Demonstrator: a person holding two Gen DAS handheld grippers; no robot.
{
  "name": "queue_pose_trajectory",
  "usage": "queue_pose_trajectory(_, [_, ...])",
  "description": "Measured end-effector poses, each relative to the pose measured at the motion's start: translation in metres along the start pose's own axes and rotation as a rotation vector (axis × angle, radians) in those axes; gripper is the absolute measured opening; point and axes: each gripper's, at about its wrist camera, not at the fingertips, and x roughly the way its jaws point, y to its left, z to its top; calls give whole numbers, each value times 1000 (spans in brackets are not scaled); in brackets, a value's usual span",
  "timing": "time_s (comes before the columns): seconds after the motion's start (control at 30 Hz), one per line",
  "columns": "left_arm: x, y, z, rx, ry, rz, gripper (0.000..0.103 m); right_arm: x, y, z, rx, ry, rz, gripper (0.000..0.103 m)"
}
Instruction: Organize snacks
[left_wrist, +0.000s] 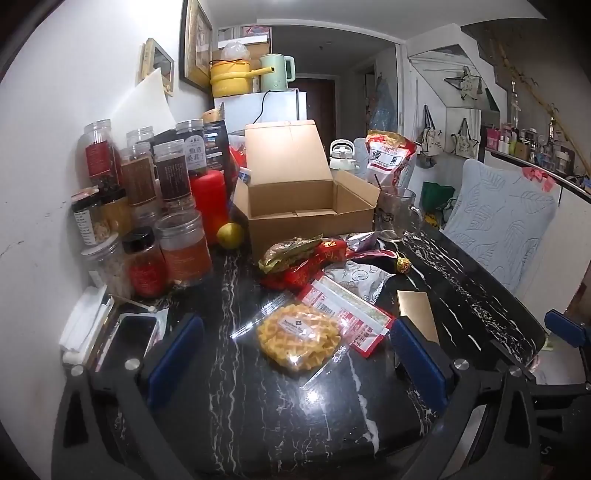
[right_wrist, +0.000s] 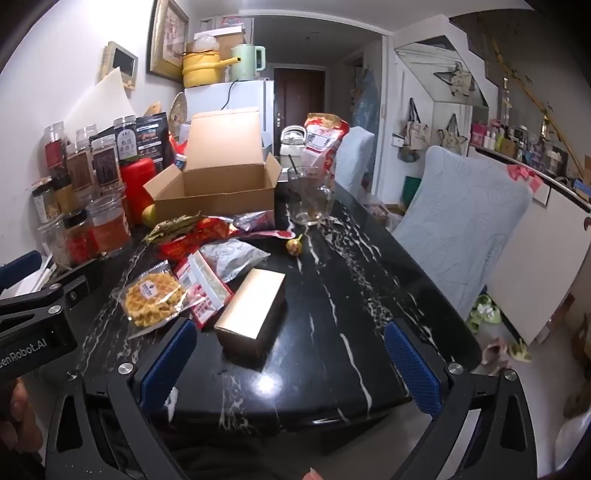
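1. Left gripper (left_wrist: 295, 354) hangs over the near edge of the black marbled surface (left_wrist: 258, 413), fingers wide apart, nothing between the pads.
2. Right gripper (right_wrist: 291, 365) also spread wide and empty, tilted down at the same surface; its blue fingertips (right_wrist: 412, 365) are clear of everything.
3. Waffle pack (left_wrist: 299, 341) lies flat just ahead of the left gripper, in clear wrap, white label up.
4. Red-and-white snack packet (left_wrist: 347, 310) sits beside the waffle pack, its edge tucked under the wrap.
5. Gold box (right_wrist: 253, 310) lies near the right gripper, right of the red-and-white packet, apart from the fingers.
6. Silver patterned pouch (right_wrist: 232, 258) sits behind the packet; red foil wrappers (left_wrist: 306, 266) pile up farther back, close to the carton.
7. Open cardboard carton (left_wrist: 306, 206) stands mid-surface, lid flipped up, inside looks bare.
8. Lollipop (right_wrist: 295, 245) lies alone right of the wrapper pile.
9. Glass mug (right_wrist: 310, 199) stands right of the carton, with the tall red cashew bag (left_wrist: 391, 158) behind it.
10. Cluster of jars (left_wrist: 147, 199) lines the wall on the left; lemon (left_wrist: 229, 234) sits between jars and carton.
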Motion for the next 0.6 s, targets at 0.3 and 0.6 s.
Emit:
queue_pose_trajectory(0.3, [1,-2,-1,11,12,-33,103,0,1,0,-3,-3,1,103])
queue_pose_trajectory(0.6, [2,2,0,3,19,-33,103,2,2,0,4,0,-1,103])
